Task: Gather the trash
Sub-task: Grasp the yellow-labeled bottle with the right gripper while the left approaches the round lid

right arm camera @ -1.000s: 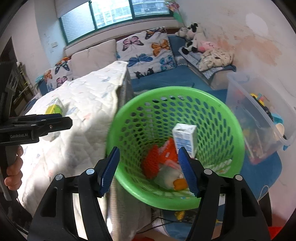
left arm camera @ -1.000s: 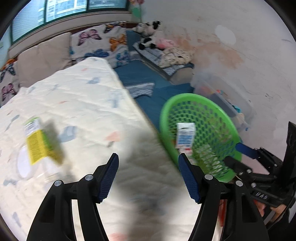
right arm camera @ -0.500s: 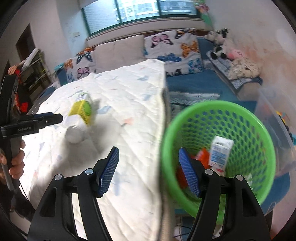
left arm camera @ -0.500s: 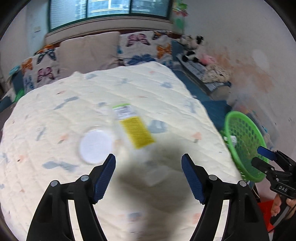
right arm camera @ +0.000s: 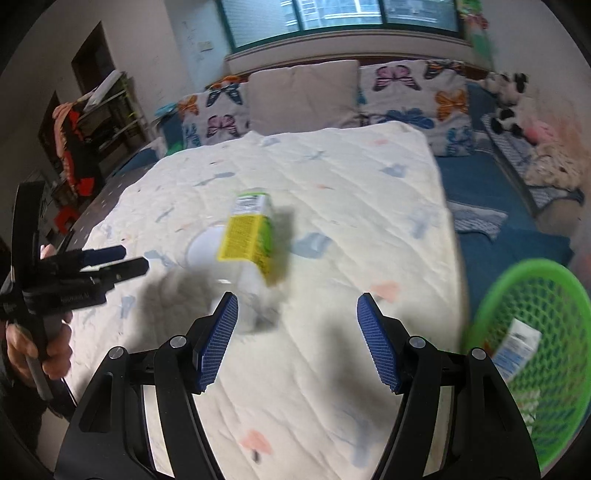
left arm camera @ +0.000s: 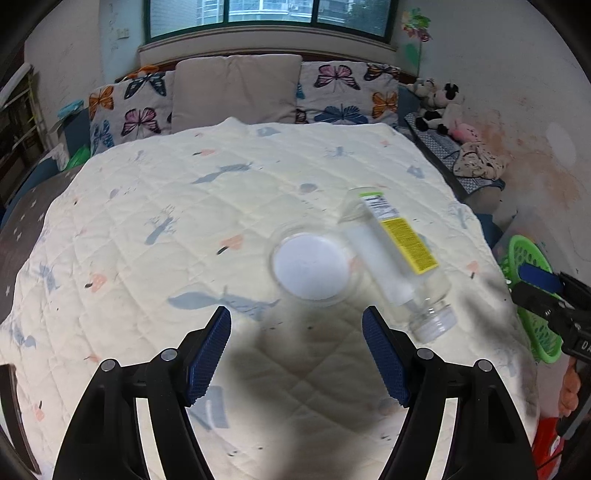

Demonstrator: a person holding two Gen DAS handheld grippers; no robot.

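step: reaching for next trash | clear plastic bottle with yellow label (left arm camera: 397, 254) lying on quilted bed (left arm camera: 184, 229), white round lid (left arm camera: 312, 266) touching it | left gripper (left arm camera: 296, 354), right gripper (right arm camera: 295, 338) both spread, empty | next: straddle bottle, pinch, carry to green mesh basket (right arm camera: 535, 343) beside bed

Pretty lived-in bedroom: green-framed window (left arm camera: 269, 14) along the top, butterfly pillows (left arm camera: 343, 92) under it, cream quilted bed (left arm camera: 184, 221) filling the middle, stained white wall (left arm camera: 517, 110) at right, plush toys (left arm camera: 439, 103) upper right
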